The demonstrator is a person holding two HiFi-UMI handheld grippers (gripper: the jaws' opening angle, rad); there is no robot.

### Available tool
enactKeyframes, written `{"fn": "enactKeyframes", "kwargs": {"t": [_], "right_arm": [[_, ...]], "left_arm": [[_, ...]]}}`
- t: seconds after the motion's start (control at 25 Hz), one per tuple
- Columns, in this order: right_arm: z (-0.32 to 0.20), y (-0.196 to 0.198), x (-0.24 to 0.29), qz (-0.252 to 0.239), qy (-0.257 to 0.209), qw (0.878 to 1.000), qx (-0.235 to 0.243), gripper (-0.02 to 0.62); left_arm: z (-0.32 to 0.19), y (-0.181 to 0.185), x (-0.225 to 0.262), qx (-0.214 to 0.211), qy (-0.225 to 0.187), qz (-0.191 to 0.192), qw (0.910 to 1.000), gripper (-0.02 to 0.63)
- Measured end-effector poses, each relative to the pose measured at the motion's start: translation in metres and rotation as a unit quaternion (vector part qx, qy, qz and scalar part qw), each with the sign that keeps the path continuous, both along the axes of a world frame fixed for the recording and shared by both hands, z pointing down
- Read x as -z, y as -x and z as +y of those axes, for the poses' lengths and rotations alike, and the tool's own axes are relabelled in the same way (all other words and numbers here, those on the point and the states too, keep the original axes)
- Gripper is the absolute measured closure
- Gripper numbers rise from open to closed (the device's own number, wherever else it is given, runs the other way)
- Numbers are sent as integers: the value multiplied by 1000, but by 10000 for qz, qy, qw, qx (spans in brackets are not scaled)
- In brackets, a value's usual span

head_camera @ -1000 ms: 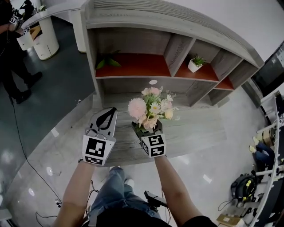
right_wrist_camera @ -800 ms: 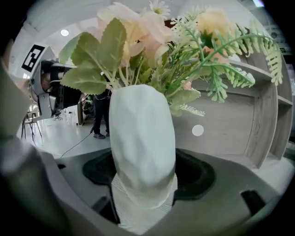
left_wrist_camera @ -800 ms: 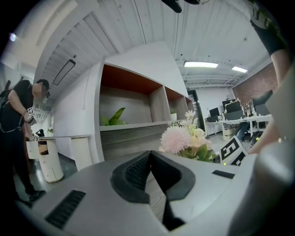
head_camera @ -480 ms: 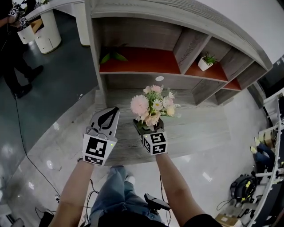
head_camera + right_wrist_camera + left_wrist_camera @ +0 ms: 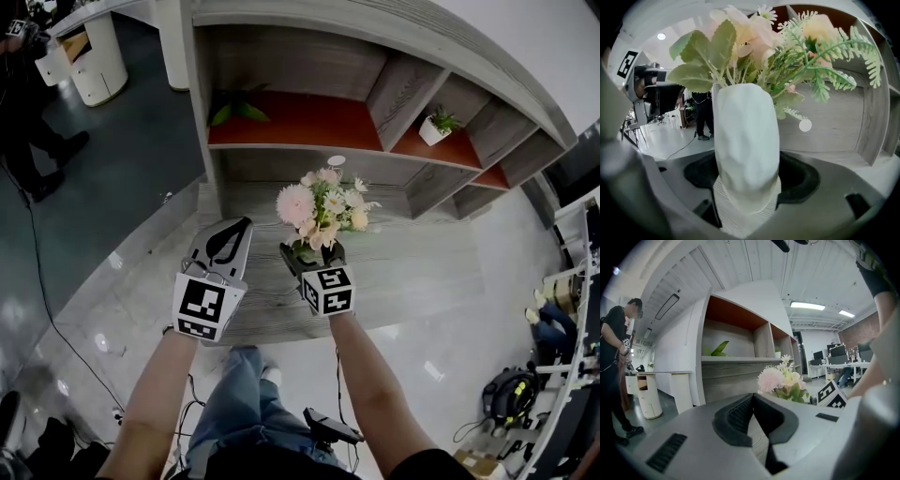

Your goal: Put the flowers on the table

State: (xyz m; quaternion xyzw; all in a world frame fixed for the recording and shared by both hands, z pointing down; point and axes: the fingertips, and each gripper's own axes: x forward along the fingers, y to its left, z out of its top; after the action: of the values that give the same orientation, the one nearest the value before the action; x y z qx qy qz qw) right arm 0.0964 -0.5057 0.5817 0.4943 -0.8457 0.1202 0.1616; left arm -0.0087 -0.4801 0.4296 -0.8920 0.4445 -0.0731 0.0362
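Person is wearing faded blue jeans [image 5: 225,403] and a black short-sleeved top [image 5: 281,464]; forearms [image 5: 150,394] are showing bare below the sleeves. Left gripper [image 5: 242,229] is showing a light grey plastic shell tapering to a rounded tip, with black ribbed pads [image 5: 733,416] lining the inner jaw faces and a dark vent slot [image 5: 665,451] in the housing. Right gripper [image 5: 309,259] is showing the same build: grey housing, black lining. Each is carrying a white cube with black square markers: left cube [image 5: 203,307], right cube [image 5: 328,290].
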Motion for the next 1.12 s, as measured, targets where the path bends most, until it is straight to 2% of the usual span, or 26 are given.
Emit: {"fn": "enactKeyframes", "kwargs": {"t": [0.48, 0.68, 1.12], "right_arm": [[3, 1, -1, 50, 53, 9999, 156, 219], [5, -1, -12, 259, 258, 9992, 182, 219], [22, -8, -12, 145, 424, 9989, 98, 218]], "left_arm": [[-1, -5, -3, -13, 38, -78, 10000, 595], [2, -2, -9, 42, 85, -118, 9999, 595], [14, 3, -2, 171, 18, -103, 9998, 595]]}}
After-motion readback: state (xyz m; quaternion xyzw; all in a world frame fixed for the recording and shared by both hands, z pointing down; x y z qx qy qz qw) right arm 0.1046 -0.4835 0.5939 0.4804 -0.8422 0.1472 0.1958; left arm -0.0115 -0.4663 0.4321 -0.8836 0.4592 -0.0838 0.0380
